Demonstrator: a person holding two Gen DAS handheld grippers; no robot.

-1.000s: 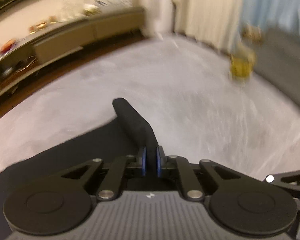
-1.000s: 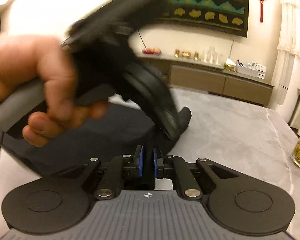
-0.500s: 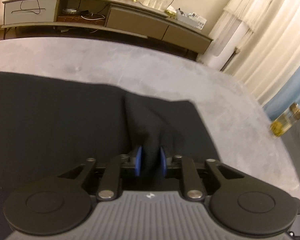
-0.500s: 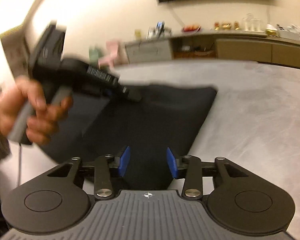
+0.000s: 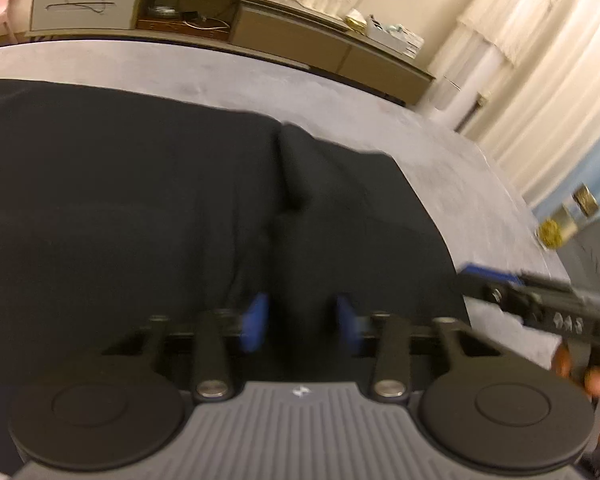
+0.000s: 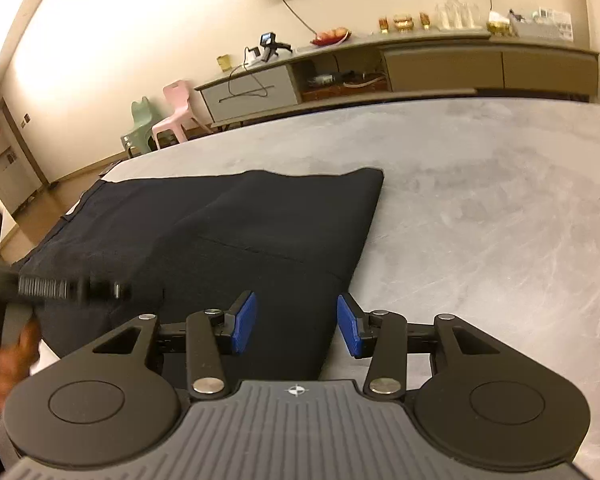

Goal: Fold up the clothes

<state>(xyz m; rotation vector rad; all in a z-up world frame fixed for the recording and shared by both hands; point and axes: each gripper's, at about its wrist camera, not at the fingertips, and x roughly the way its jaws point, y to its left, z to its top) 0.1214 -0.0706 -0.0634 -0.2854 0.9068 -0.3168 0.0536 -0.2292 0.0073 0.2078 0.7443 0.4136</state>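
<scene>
A: What had just changed at the left tongs (image 5: 300, 322)?

B: 1 second before, their blue pads were clamped on a raised ridge of the black garment (image 5: 140, 208). Half a second later they were still pinching it. At this moment the pads stood apart, with the cloth lying loose between and ahead of them.

A: And the right tongs (image 6: 296, 326)?

B: Also apart, already so half a second before. The garment's right edge ran between their pads, with grey table (image 6: 480, 208) to their right.

A: Meaning for the folding?

B: I judged 1 fold had been laid down: ahead of both tongs the garment lay flat on the table in layers. Whether more folds were due, I couldn't tell.
</scene>
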